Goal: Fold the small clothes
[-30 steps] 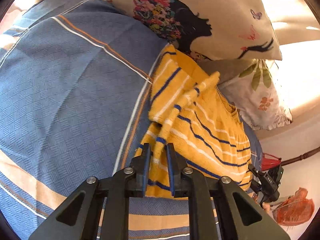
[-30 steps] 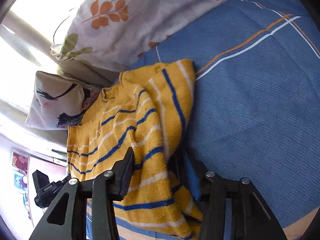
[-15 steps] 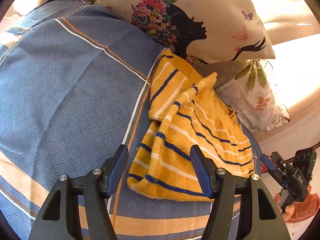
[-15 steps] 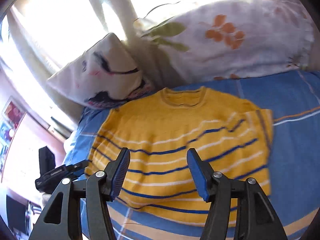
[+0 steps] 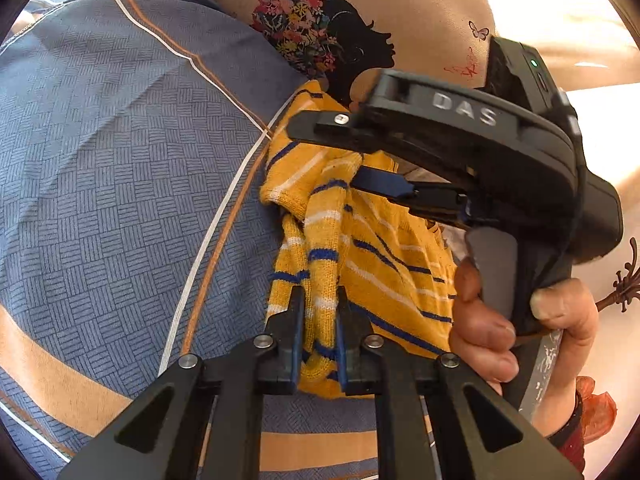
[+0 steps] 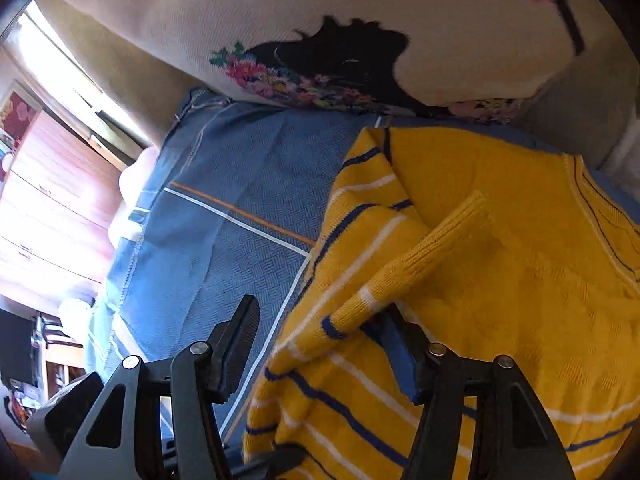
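Right claw body (image 5: 464, 109): raised pale letters "DAS" on the black housing, seen from the left wrist camera.
Pillow (image 5: 360, 20): printed pictures only, no words.
Right wrist view: no readable text anywhere.

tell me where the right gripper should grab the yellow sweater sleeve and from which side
Judging by its pose, take the ribbed cuff of the sleeve, which lies loose atop the yellow sweater. Come from the blue bedspread side, across its width; the right gripper is open around it.
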A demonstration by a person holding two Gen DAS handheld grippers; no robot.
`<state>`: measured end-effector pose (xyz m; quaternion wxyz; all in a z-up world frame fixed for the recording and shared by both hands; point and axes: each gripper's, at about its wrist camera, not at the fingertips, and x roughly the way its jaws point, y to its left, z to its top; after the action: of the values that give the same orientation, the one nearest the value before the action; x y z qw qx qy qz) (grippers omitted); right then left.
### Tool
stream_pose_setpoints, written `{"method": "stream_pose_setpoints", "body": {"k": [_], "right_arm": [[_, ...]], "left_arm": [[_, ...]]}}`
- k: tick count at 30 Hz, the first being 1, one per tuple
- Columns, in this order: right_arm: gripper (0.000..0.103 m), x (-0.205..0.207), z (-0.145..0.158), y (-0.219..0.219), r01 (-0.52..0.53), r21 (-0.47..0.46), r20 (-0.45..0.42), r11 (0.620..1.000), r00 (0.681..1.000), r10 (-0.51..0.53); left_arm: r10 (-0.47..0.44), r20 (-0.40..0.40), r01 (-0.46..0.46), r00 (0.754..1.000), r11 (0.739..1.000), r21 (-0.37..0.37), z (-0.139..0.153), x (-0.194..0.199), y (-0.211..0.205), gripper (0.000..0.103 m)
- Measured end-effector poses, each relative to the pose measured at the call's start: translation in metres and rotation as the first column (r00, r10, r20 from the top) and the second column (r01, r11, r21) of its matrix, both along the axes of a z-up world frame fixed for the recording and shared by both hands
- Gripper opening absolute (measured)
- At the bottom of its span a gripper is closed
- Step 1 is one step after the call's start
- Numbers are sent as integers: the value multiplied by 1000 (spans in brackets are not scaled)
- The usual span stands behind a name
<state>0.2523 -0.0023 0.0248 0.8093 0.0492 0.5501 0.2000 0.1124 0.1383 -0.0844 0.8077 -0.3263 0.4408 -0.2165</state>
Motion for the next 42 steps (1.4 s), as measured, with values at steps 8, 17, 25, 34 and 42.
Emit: {"method": "stream_pose_setpoints", "body": {"k": [8, 17, 25, 34, 42], "right_arm": [[75, 9, -25, 66, -105, -450, -2, 887, 993, 116], [20, -15, 5, 33, -45, -416, 122, 908, 987, 105], [18, -51, 70, -58, 46, -179, 241, 983, 970, -1], [16, -90, 82, -180, 203, 33, 235, 979, 950, -205], [15, -127, 66, -307, 359, 142, 194, 922, 904, -382]], "left_arm": [[17, -7, -17, 1000, 999, -47, -6, -4, 6, 13], [9, 24, -8, 1000, 1000, -24, 18, -23, -11, 11], [-94, 112, 91, 989, 995, 32, 64, -46, -76, 11], [-261, 88, 254, 961, 964, 83, 71, -54, -184, 6], [-467, 108, 454, 878, 882, 124, 87, -85, -248, 6]]}}
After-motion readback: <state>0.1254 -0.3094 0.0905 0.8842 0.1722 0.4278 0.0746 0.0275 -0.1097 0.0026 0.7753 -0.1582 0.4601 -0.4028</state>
